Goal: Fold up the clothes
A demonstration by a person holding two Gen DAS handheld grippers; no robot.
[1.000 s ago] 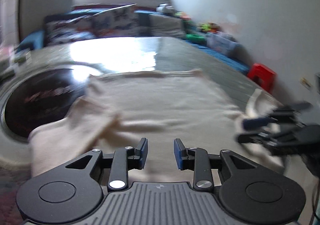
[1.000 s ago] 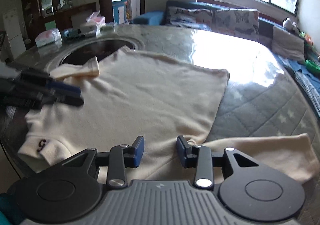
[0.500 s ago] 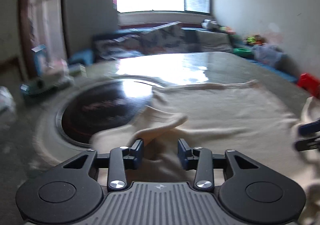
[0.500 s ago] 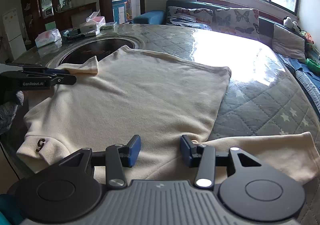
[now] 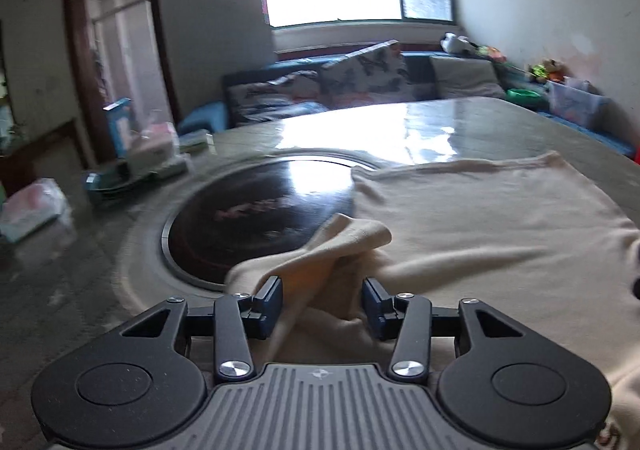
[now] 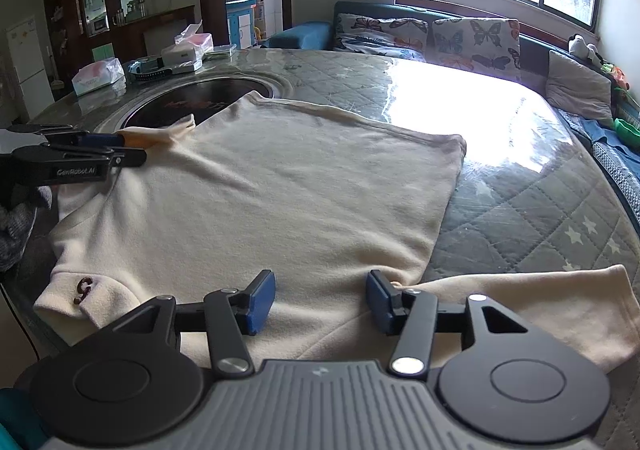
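A cream sweater (image 6: 280, 201) lies flat on the round table (image 6: 520, 185), collar with a dark "S" (image 6: 85, 287) nearest me. Its left sleeve (image 5: 344, 246) is bunched and doubled over beside the body. My left gripper (image 5: 322, 304) straddles that sleeve; its jaws are opening and the fabric lies loose between the blue pads. In the right wrist view the left gripper (image 6: 134, 147) comes in from the left edge at the sleeve (image 6: 168, 131). My right gripper (image 6: 320, 302) hovers over the sweater near the right armpit, jaws opening, nothing pinched. The right sleeve (image 6: 520, 302) stretches out to the right.
A dark round glass plate (image 5: 256, 217) is set into the table beside the left sleeve. Tissue packs and boxes (image 6: 184, 49) stand at the table's far left. A sofa with butterfly cushions (image 6: 472, 37) runs behind, under the window.
The left gripper has swung from facing the sweater's body to facing the bunched sleeve and the dark plate. Both grippers' jaws have widened. The right hand has stayed put.
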